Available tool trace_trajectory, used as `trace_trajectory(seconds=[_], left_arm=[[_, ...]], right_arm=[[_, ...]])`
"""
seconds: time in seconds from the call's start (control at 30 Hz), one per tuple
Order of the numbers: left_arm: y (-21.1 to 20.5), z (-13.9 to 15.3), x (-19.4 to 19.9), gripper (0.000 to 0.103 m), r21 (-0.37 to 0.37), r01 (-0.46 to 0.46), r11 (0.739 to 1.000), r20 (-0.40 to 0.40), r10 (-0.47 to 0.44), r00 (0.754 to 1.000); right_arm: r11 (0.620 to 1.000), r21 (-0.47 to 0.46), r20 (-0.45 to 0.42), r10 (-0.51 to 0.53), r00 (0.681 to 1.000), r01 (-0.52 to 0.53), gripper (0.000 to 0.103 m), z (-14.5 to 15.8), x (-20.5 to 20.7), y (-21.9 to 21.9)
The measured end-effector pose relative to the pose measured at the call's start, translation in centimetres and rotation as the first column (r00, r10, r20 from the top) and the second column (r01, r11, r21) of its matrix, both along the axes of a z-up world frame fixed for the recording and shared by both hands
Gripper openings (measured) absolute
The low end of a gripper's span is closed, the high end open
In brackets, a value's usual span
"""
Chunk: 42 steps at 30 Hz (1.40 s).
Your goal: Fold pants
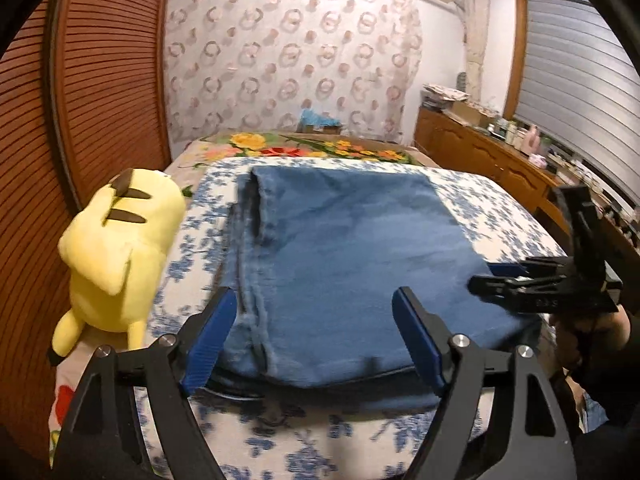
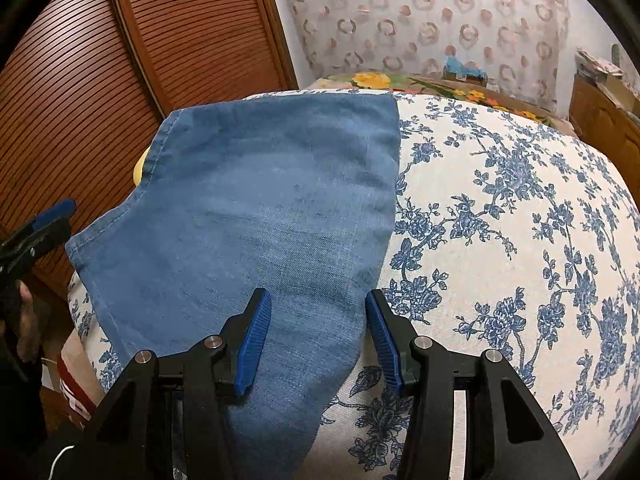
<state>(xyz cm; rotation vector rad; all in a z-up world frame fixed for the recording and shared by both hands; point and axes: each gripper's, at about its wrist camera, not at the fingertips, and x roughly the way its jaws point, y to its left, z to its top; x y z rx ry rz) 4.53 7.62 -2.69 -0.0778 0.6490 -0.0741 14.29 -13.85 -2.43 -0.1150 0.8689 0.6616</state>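
Blue denim pants (image 1: 352,264) lie folded into a flat stack on the blue-floral bed cover (image 1: 496,208). My left gripper (image 1: 314,304) is open and empty, just above the stack's near edge. My right gripper (image 2: 318,300) is open and empty, hovering over the pants (image 2: 248,208) at their near right corner. The right gripper also shows in the left wrist view (image 1: 496,280) at the stack's right edge. The left gripper's finger tip shows at the left edge of the right wrist view (image 2: 52,216).
A yellow plush toy (image 1: 116,248) lies on the bed just left of the pants. A slatted wooden door (image 1: 100,80) stands at the left. A wooden cabinet (image 1: 492,152) with clutter runs along the right. A floral blanket (image 1: 304,146) lies at the far end.
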Motion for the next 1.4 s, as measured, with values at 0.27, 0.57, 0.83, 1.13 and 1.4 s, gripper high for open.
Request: trace_trajectory(seconds=[0.27, 0.57, 0.83, 1.13, 1.4], left_arm=[[-3.4, -1.7, 0.5, 0.081, 0.018, 0.079, 0.997, -0.047, -0.078, 0.996], [-5.2, -2.9, 0.4, 0.081, 0.025, 0.121, 0.992, -0.075, -0.119, 0.990], [-5.7, -4.7, 0.4, 0.081, 0.059, 0.129, 0.990, -0.096, -0.123, 0.988], [-5.5, -5.0, 0.3, 0.081, 0.067, 0.137, 0.988, -0.090, -0.131, 0.987], [-5.5, -5.0, 0.2, 0.081, 0.063, 0.143, 0.988, -0.087, -0.137, 0.987]], right_arm=[[1.000, 0.023, -0.003, -0.002, 1.000, 0.002, 0.051, -0.2, -0.3, -0.1], [1.000, 0.024, 0.008, -0.005, 1.000, 0.005, 0.051, -0.2, -0.7, 0.1], [1.000, 0.016, 0.013, 0.000, 1.000, 0.000, 0.051, -0.2, -0.8, 0.2], [0.999, 0.034, 0.006, 0.017, 1.000, -0.017, 0.014, -0.1, -0.6, 0.2], [0.983, 0.168, 0.060, 0.058, 0.997, -0.067, 0.010, 3.7, -1.7, -1.0]])
